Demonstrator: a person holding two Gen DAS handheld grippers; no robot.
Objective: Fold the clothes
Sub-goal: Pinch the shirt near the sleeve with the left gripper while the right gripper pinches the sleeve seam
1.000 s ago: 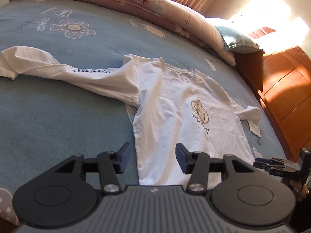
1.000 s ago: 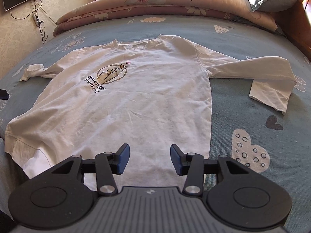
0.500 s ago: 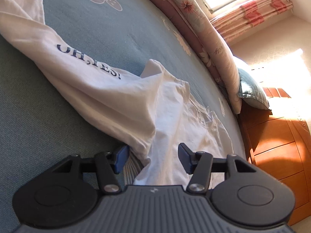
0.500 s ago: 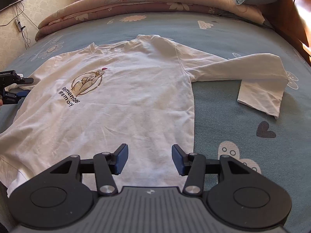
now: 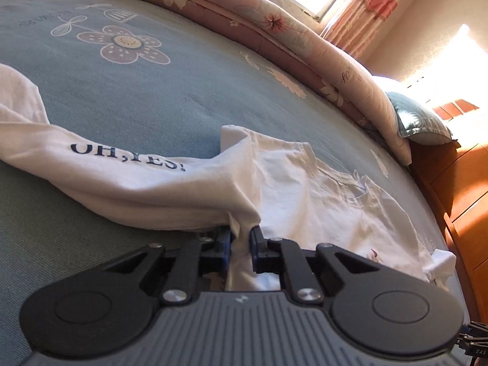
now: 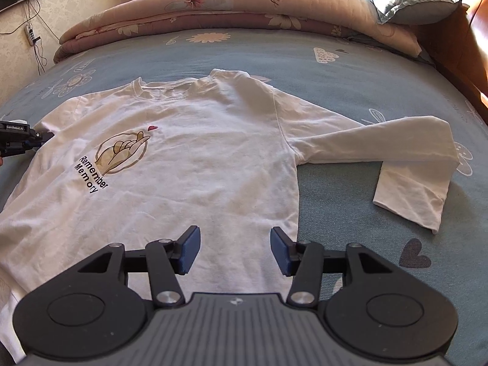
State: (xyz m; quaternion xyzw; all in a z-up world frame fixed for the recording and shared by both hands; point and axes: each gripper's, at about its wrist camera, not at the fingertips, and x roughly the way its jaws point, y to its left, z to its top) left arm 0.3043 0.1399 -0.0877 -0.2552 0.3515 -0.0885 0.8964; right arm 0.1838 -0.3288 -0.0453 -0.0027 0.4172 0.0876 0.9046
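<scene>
One white shirt (image 6: 170, 164) lies collar-away; left gripper (image 5: 241, 241) fingers pinch its underarm, right gripper (image 6: 235, 250) fingers gape empty.

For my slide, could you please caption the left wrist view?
Left tool shut on the white shirt near its "OH,YES!" sleeve, on the blue bed.

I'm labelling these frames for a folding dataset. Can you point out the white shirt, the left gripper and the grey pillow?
white shirt (image 6: 189, 158): right wrist view, chest area beside the print.
left gripper (image 5: 241, 241): left wrist view, between its fingertips, jaws shut on shirt fabric.
grey pillow (image 6: 408, 3): right wrist view, middle of its top face.
</scene>
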